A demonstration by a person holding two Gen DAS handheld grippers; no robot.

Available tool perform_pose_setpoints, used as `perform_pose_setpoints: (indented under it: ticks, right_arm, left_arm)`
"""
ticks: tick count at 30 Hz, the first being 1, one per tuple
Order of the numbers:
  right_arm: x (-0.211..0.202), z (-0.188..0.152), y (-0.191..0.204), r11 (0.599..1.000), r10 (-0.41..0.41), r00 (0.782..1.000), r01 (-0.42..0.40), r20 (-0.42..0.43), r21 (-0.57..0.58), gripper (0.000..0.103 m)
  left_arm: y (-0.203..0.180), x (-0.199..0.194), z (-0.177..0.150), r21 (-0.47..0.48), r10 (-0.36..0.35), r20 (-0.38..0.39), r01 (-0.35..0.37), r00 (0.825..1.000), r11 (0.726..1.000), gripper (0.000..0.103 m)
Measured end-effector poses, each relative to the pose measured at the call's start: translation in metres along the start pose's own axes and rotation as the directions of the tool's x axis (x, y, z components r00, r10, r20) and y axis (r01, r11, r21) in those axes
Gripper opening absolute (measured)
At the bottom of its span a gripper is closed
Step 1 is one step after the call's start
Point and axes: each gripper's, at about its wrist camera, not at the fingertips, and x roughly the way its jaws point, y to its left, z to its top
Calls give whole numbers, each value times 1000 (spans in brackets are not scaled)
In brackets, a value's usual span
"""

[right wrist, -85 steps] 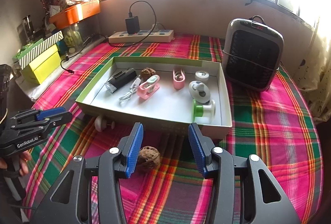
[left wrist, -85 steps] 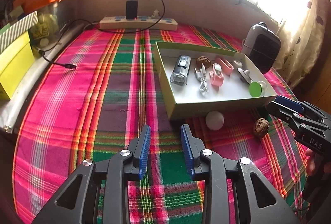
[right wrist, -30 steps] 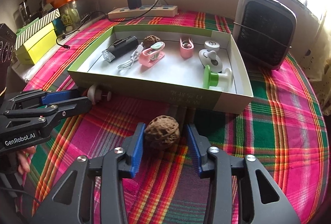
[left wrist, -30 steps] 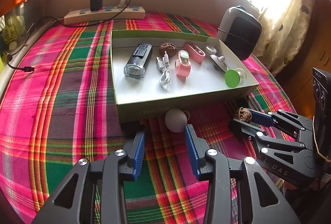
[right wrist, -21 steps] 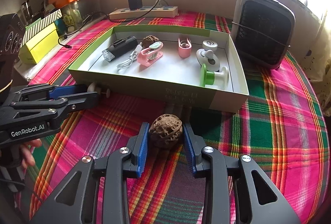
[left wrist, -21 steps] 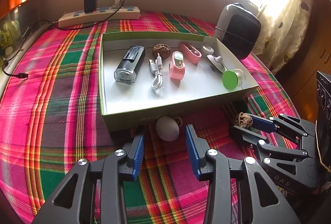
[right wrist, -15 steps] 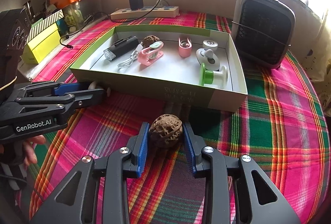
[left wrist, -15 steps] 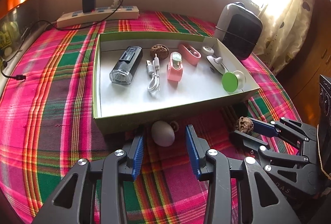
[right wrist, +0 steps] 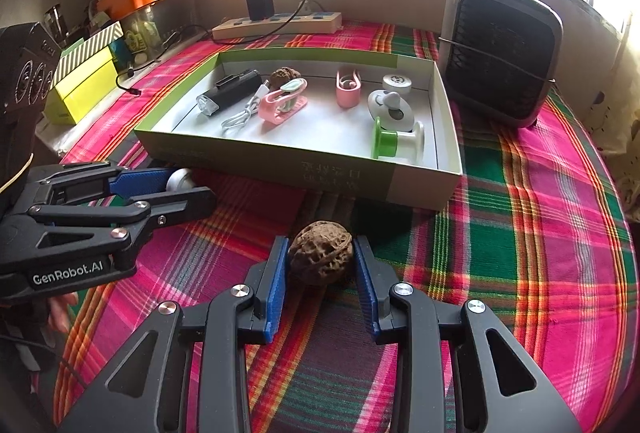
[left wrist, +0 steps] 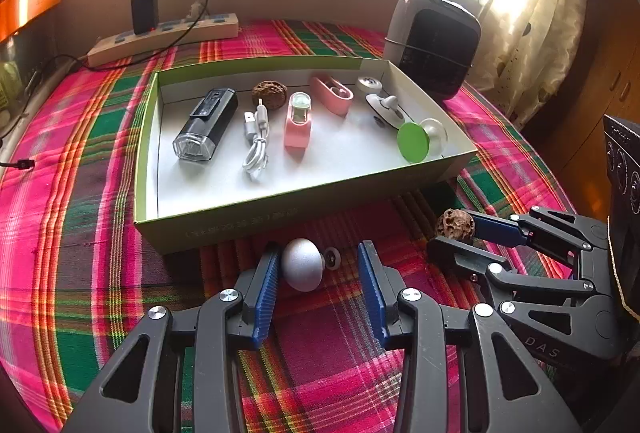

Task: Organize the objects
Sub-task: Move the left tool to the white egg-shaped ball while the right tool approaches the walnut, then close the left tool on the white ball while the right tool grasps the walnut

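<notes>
A brown walnut point(right wrist: 320, 259) rests on the plaid cloth in front of the green-rimmed box point(right wrist: 280, 161), and my right gripper point(right wrist: 320, 253) is shut on it, both blue pads against its sides. The left wrist view shows the same walnut point(left wrist: 455, 226) at the right gripper's tips point(left wrist: 454, 239). A small white knob-shaped piece point(left wrist: 302, 269) lies just before the box's front wall point(left wrist: 224, 229). My left gripper point(left wrist: 319, 257) stands open around it, the piece close to the left pad with a gap on the right. The right wrist view catches this left gripper point(right wrist: 168, 189) and the white piece point(right wrist: 180, 179).
The box holds a black flashlight point(left wrist: 204, 129), a second walnut point(left wrist: 270, 94), a white cable point(left wrist: 256, 137), pink clips point(left wrist: 298, 121) and a green-and-white spool point(left wrist: 416, 141). A grey heater point(right wrist: 500, 61) stands behind the box on the right. A power strip point(right wrist: 280, 23) lies at the wall, a yellow box point(right wrist: 84, 89) at the left.
My right gripper's pads have closed onto the walnut. My left gripper has moved up to the white piece, which now lies between its open fingers.
</notes>
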Motion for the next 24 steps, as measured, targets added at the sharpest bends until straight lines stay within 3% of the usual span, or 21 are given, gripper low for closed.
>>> perform_pose_setpoints:
  ticks: [11,15,24]
  right_arm:
    - [-1,-1,-4,1000,5,1000,-5,2,8,33]
    - [-1,-1,-4,1000,5,1000,-5,2,8,33]
    - [-1,-2,-4,1000,3,1000,-3,1,7,33]
  left_arm:
    - [3,2,1,-34,8,10,-8,1000,999,36]
    - [3,1,0,-39,28,13,-28,1000,999,28]
    - [5,1,0,-39,30,14,-29,999,999,28]
